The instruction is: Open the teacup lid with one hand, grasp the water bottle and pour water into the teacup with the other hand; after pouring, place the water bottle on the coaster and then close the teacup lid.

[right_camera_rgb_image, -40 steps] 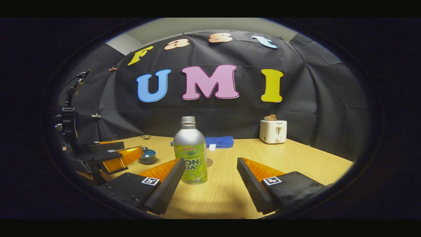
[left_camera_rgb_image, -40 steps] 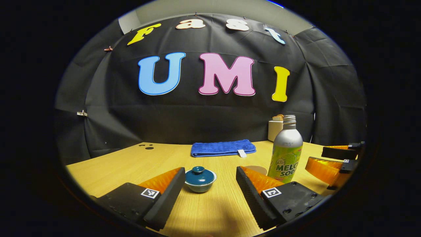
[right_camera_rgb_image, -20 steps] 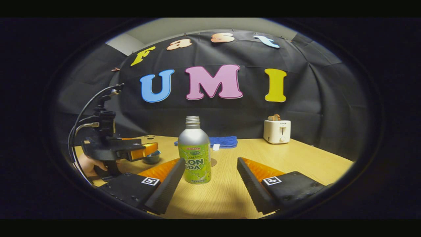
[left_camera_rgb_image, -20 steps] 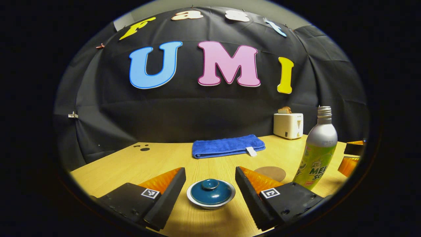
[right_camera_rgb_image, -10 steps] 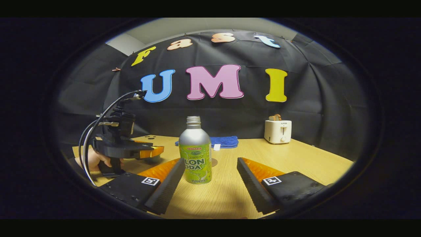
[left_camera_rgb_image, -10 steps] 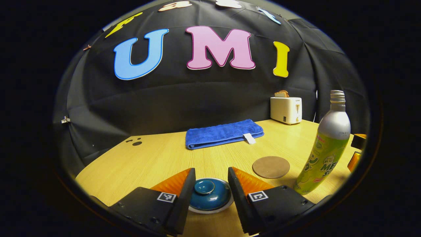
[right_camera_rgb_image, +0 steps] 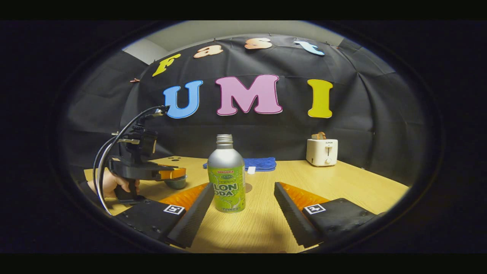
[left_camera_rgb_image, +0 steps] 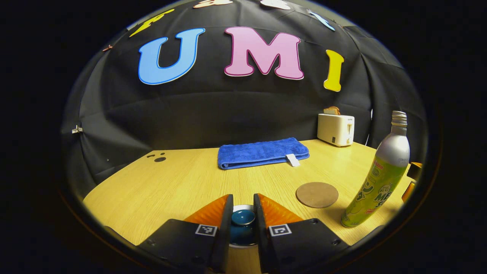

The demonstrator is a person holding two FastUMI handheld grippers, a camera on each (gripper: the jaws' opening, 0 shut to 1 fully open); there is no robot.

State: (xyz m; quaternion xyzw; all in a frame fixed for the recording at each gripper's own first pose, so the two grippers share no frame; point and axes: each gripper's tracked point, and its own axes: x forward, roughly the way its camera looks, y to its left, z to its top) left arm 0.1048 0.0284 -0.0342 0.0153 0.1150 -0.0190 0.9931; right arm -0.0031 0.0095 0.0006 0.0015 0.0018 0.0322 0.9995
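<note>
Teacup lid (left_camera_rgb_image: 243, 217) sits between the left gripper (left_camera_rgb_image: 242, 213) fingers, which are drawn in narrow and flank its blue knob on both sides (contact on the knob looks likely, can't confirm a firm pinch). White teacup (left_camera_rgb_image: 241, 208) rim peeks out just beyond the fingers, on the worktop (left_camera_rgb_image: 182, 186). Round brown coaster (left_camera_rgb_image: 317, 194) lies to the right, apart from the cup; water bottle (left_camera_rgb_image: 380, 179) stands upright further right. In the right gripper view, right gripper (right_camera_rgb_image: 243, 207) is spread wide, the bottle (right_camera_rgb_image: 226, 179) upright just ahead near its left finger, not touched. Folded blue towel (left_camera_rgb_image: 262, 152) and white toaster (left_camera_rgb_image: 335, 129) sit at the back.
</note>
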